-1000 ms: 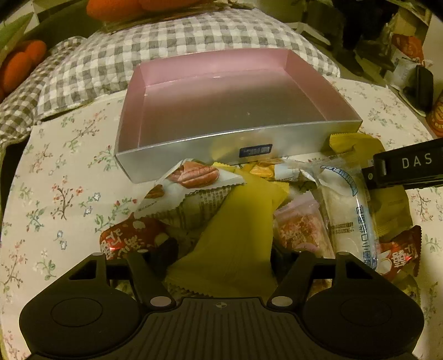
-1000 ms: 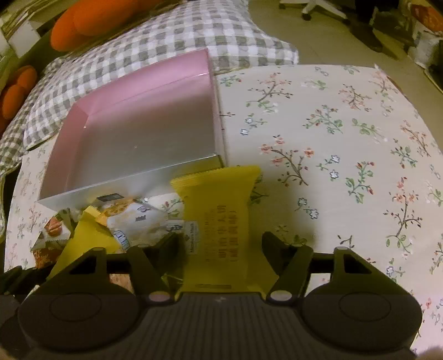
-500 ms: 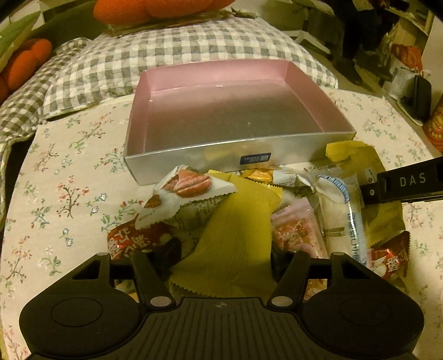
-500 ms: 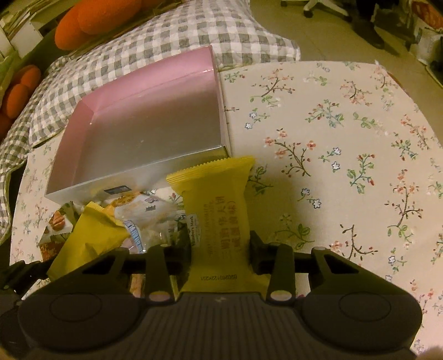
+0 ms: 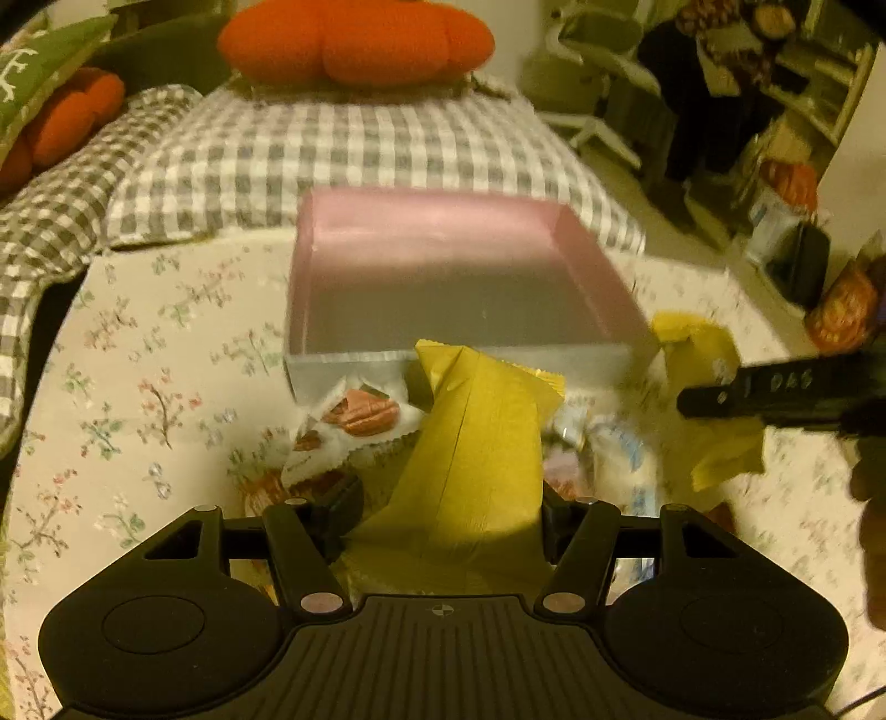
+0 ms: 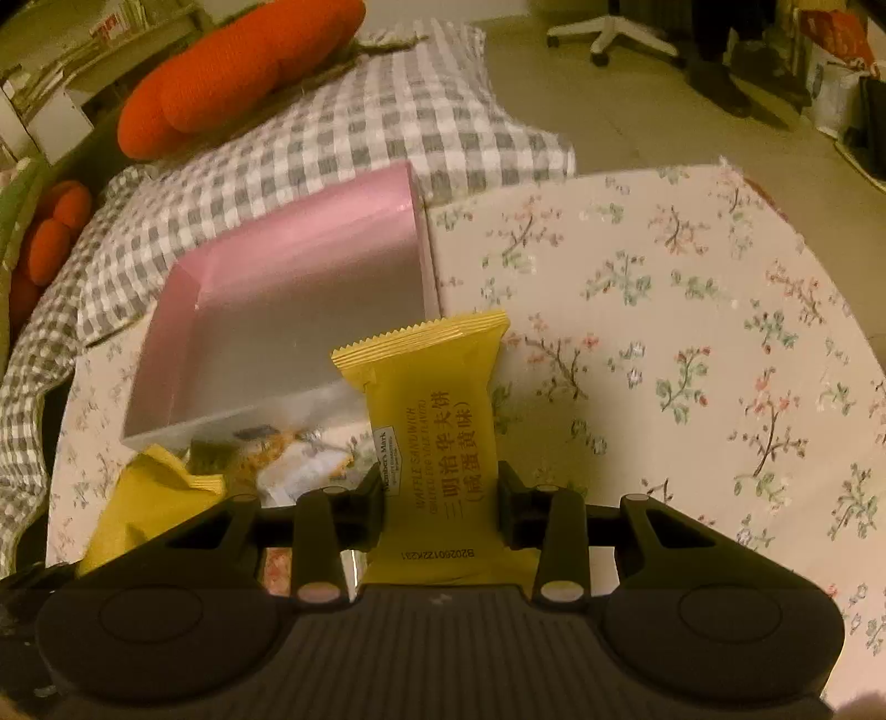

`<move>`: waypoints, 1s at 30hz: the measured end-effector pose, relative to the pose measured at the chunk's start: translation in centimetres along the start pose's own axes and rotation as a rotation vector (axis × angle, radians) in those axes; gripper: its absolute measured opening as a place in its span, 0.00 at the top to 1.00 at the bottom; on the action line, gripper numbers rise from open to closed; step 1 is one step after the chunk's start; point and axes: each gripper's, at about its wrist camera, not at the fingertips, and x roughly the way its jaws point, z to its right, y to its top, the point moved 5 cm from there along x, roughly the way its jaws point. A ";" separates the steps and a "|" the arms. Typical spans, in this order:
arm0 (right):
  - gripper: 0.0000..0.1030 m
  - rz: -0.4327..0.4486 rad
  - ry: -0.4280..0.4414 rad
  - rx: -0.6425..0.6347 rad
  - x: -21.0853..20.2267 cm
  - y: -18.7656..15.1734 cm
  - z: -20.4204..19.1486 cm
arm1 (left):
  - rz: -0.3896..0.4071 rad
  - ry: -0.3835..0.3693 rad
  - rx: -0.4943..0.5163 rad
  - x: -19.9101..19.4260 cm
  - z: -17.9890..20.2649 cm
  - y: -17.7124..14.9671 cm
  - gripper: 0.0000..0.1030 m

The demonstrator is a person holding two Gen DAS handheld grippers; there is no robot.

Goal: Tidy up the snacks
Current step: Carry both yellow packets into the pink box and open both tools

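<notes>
Two views, both looking down along a tool onto one round worktop [image 6: 692,310] under a cream cloth printed with small flowers. Behind it, upper part of both frames: grey-and-white checked bedding [image 5: 310,149] with orange plush cushions [image 5: 354,39] on top.

Large shallow rectangular box, pink inside, silver outside [image 5: 443,277]: centre of the left wrist view, left of centre in the right wrist view. Interior holds nothing.

Heap of wrapped snacks on the cloth just below the box's near silver wall. Legible in it: white wrapper with a nut picture [image 5: 354,421]; clear-and-white wrapper with blue print [image 5: 626,459], blurred.

Left tool [image 5: 443,515], bottom centre of its view: jaws have just been closing and now pinch a plain yellow crinkle-edged snack packet [image 5: 476,443]. The packet rises from between the pads toward the box's near wall, with the rest of the heap below and beside it.

Right tool [image 6: 441,507], bottom centre of its view: jaws have just been closing; both pads press the sides of a yellow waffle-sandwich packet with printed text [image 6: 437,421]. Its top seal overlaps the box's near right corner in the picture. Left wrist view shows this tool as a black bar at right edge, detail blurred.
</notes>
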 end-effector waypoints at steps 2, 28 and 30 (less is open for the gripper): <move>0.66 0.010 0.007 0.001 -0.1 0.5 0.0 | 0.025 -0.009 -0.018 -0.7 -0.6 1.0 0.41; 0.65 0.024 0.078 -0.078 6.2 7.1 -6.0 | 0.068 0.045 -0.090 8.9 -4.0 9.2 0.41; 0.65 0.012 0.076 -0.081 6.9 7.0 -6.1 | 0.061 0.049 -0.093 9.7 -4.2 9.0 0.41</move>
